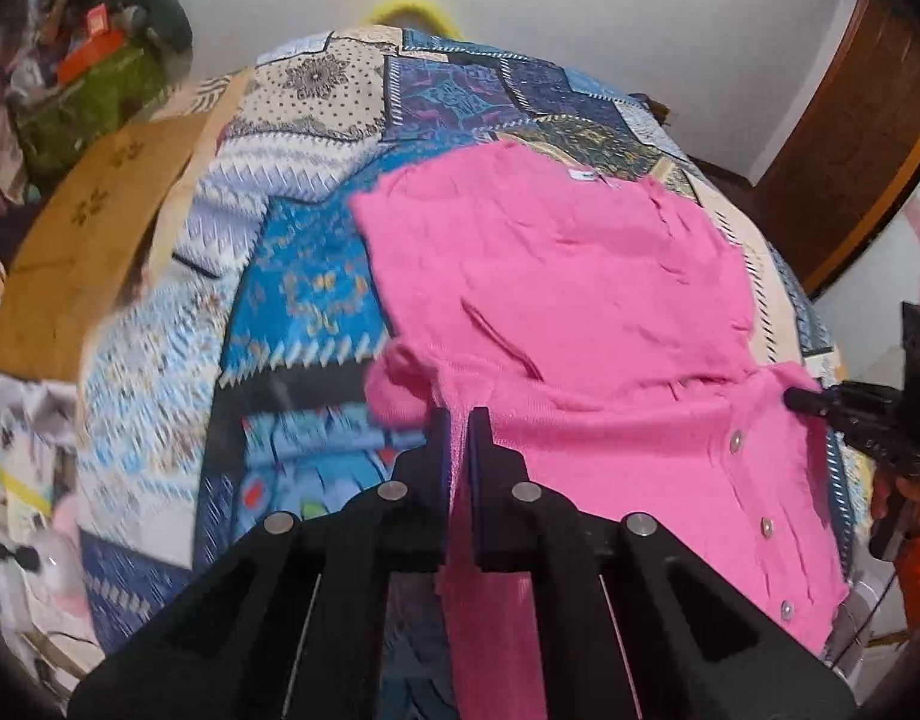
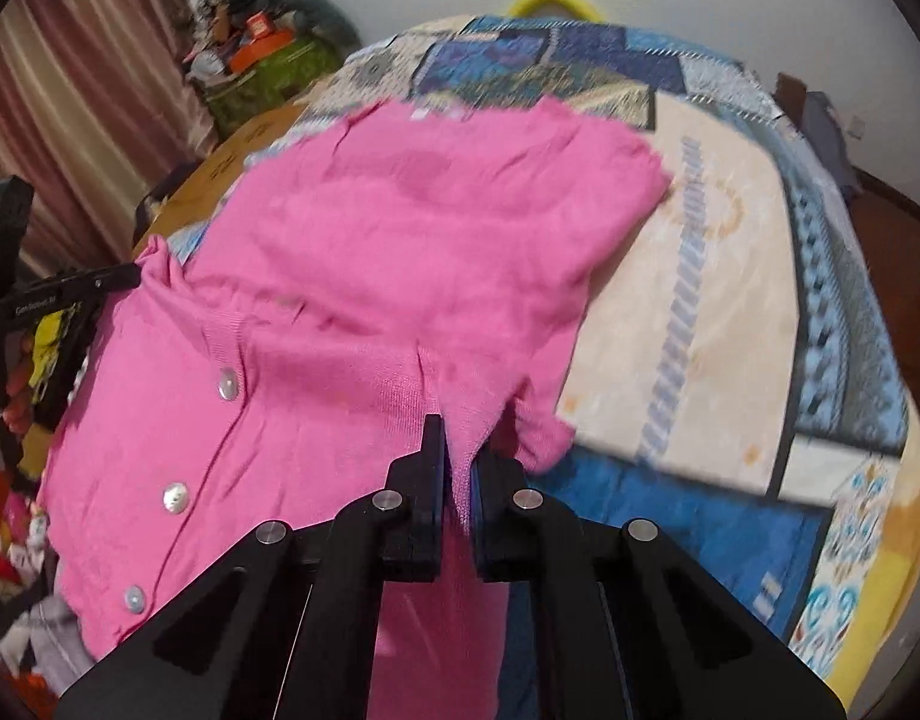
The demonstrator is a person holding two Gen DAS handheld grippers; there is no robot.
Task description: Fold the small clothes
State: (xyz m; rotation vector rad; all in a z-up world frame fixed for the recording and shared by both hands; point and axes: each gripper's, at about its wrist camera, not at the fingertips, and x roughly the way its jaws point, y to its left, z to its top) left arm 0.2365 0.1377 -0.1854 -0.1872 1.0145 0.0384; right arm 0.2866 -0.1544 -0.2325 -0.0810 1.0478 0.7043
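Note:
A small pink knitted cardigan (image 1: pixel 580 300) with pearly buttons lies spread over a patchwork bedspread (image 1: pixel 316 276). My left gripper (image 1: pixel 460 420) is shut on the near left part of the cardigan, with pink knit pinched between its black fingers. My right gripper (image 2: pixel 460 438) is shut on the near right part of the same cardigan (image 2: pixel 400 240). Each gripper shows in the other's view: the right gripper (image 1: pixel 802 399) at the cardigan's right edge, the left gripper (image 2: pixel 130 276) at its left edge. The near part of the garment is drawn up between both grips.
The patchwork bedspread (image 2: pixel 730 300) covers a bed. A brown cardboard piece (image 1: pixel 94 252) lies at its left side. A cluttered pile with a green bag (image 1: pixel 94 96) stands at the back left, a yellow ring (image 2: pixel 550 0) behind the bed, a wooden door frame (image 1: pixel 850 138) right.

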